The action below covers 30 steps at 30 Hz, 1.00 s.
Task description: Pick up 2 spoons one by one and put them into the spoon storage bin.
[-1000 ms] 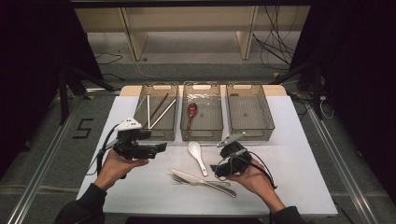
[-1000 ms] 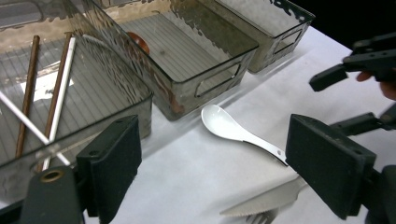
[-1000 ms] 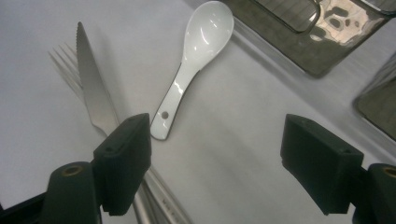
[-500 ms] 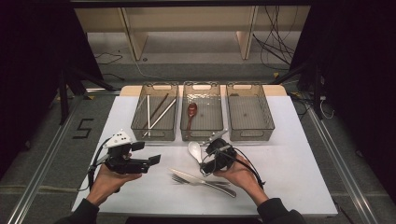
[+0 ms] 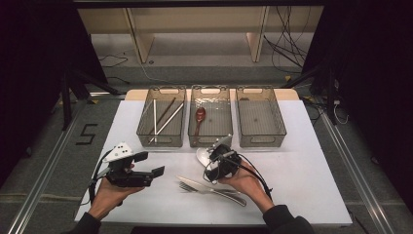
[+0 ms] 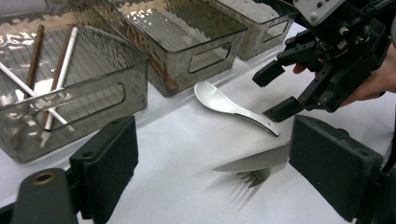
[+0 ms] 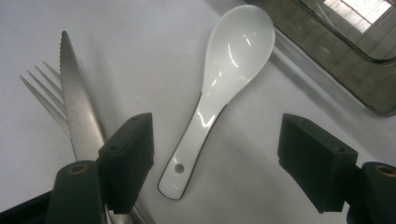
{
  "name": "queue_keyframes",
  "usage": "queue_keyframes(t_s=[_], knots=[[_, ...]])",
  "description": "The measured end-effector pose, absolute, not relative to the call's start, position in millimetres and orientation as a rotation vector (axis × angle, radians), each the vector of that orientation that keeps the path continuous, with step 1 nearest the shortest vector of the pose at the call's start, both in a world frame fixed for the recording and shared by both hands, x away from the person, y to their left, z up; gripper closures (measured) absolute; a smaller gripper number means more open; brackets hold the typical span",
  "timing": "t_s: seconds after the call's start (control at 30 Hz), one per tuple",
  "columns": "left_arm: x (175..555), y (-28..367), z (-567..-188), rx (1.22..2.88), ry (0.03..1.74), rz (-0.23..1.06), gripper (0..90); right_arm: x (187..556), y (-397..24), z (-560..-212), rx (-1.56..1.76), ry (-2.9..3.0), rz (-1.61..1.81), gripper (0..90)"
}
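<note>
Glossy white ceramic, the soup spoon (image 7: 219,88) has a deep oval bowl, a short flat handle with a dark edge and a small hole near its end. It lies on the white table (image 5: 311,161) just in front of the middle bin (image 5: 210,117), bowl toward that bin, handle toward the near edge. In the right gripper view the handle sits between the two black, blocky jaws of the right gripper (image 7: 217,163), which stand wide apart; neither pad touches it. In the high view the right gripper (image 5: 214,161) hovers directly over the spoon, held in the person's right hand (image 5: 246,180).

Just beside the spoon, toward the near edge, lie a steel table knife (image 7: 77,112) with a serrated blade and a steel fork (image 7: 44,100), the knife resting across the fork's tines; both are smooth and reflective.

The left gripper (image 6: 212,163), held well apart toward the table's left edge, also has its jaws spread wide, holding nothing; its own view looks across at the spoon (image 6: 233,107) and the knife tip.

Three clear smoky plastic bins with ribbed floors and cut-out handles stand in a row along the far edge. The left bin (image 5: 163,119) holds pale and brown chopsticks (image 5: 165,117), the middle one a dark reddish-brown spoon (image 5: 198,119).
</note>
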State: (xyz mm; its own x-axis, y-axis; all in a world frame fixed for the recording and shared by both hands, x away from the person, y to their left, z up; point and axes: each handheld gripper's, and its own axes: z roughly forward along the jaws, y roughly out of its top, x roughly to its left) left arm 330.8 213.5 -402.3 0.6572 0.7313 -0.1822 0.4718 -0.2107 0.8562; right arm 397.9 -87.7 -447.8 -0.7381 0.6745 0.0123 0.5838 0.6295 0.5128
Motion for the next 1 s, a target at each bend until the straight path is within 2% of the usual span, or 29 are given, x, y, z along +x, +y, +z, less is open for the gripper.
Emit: queue_keyframes(t_s=[0.57, 1.0], knots=[[331, 213, -404, 1.873, 0.953, 0.332, 15.1, 404, -81, -458, 1.021, 2.695, 0.684, 33.6], [331, 213, -404, 1.871, 0.948, 0.332, 15.1, 410, -77, -464, 1.012, 2.722, 0.646, 46.1]])
